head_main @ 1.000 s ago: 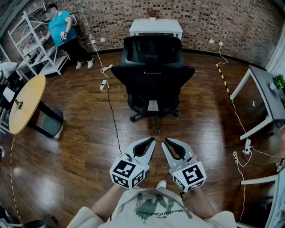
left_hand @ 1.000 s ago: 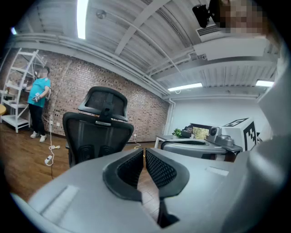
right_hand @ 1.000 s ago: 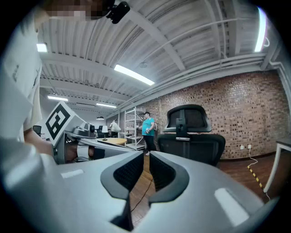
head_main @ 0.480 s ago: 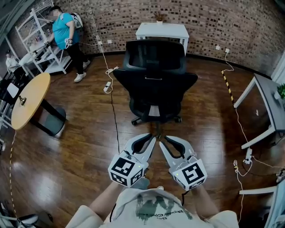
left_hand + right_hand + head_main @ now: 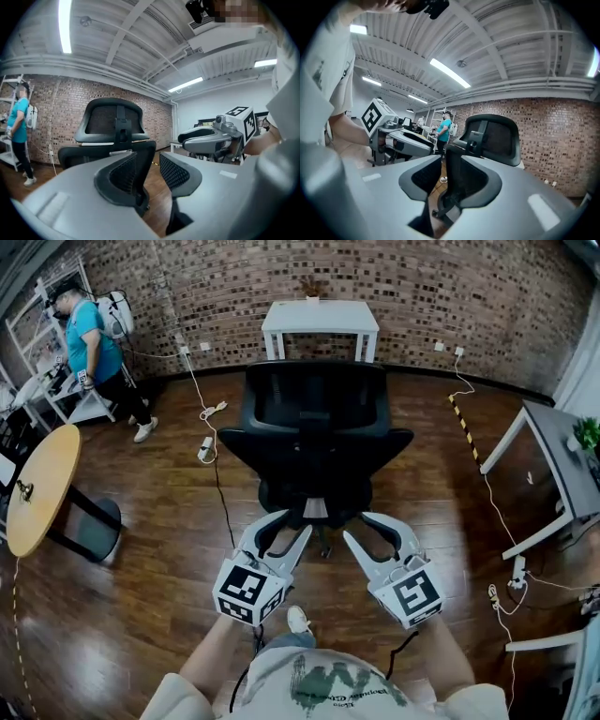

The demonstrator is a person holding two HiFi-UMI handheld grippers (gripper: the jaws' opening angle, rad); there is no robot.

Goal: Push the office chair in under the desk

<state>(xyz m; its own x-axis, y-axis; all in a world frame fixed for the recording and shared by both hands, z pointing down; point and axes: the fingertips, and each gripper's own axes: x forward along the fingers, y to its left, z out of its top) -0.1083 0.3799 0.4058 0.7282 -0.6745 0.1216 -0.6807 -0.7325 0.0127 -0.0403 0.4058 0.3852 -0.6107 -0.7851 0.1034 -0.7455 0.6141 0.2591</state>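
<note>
Office chair (image 5: 314,432): stands just short of white counter (image 5: 320,315), not under it, backrest toward the person. Left tool (image 5: 284,531) and right tool (image 5: 372,531) just behind chair's backrest; both tools' jaws opening, nothing gripped.

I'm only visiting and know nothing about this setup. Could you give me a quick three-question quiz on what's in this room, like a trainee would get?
1. True or false: the office chair is already tucked under the white desk.
2. In the head view, the round wooden table stands: A) left of the chair, B) right of the chair, C) behind the desk.
3. What is the wall behind the desk made of?
Key: 1 false, the chair stands apart from the desk; 2 A; 3 brick.
</note>
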